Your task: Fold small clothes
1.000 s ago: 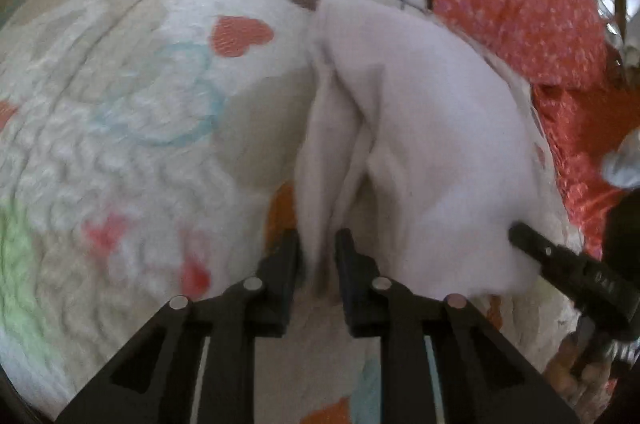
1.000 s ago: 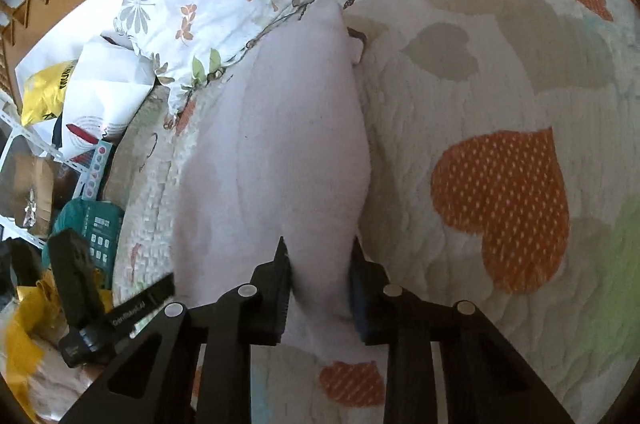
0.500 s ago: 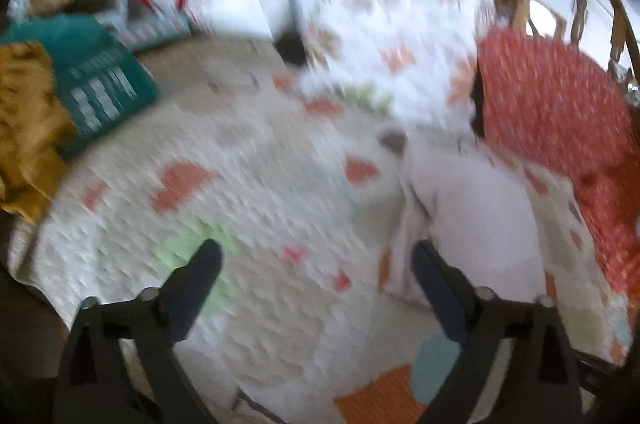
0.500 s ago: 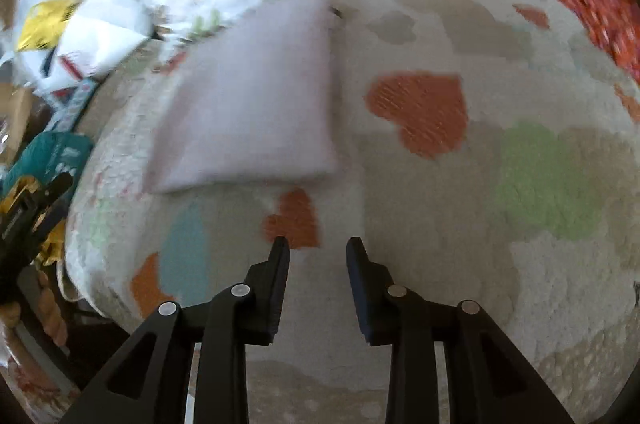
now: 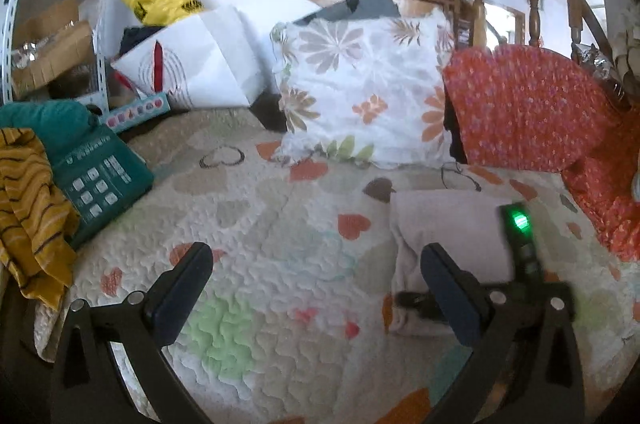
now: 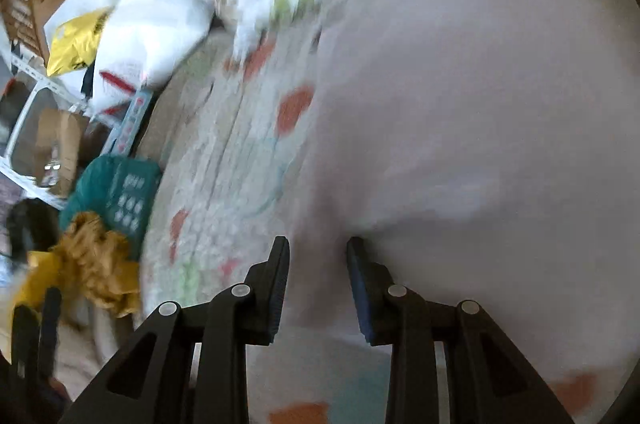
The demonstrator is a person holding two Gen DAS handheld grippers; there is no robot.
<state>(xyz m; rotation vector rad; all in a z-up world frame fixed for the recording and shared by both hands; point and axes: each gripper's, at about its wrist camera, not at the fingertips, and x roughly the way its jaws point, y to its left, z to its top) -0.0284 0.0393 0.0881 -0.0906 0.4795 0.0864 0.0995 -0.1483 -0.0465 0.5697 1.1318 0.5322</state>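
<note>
Left tool (image 5: 316, 288) gapes empty; right tool (image 6: 318, 280), opening, straddles the folded pale-pink garment (image 5: 448, 224).

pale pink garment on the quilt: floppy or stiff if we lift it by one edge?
Likely floppy: the pale pink garment lies folded with soft, rounded edges and sags into the quilt. Probably light, thin knit. It may unfold if lifted by one layer, since loose layers show at its left edge.

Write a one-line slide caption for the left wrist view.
Open left hand-held gripper above heart-print quilt, folded pale garment lying ahead near floral pillow.
</note>
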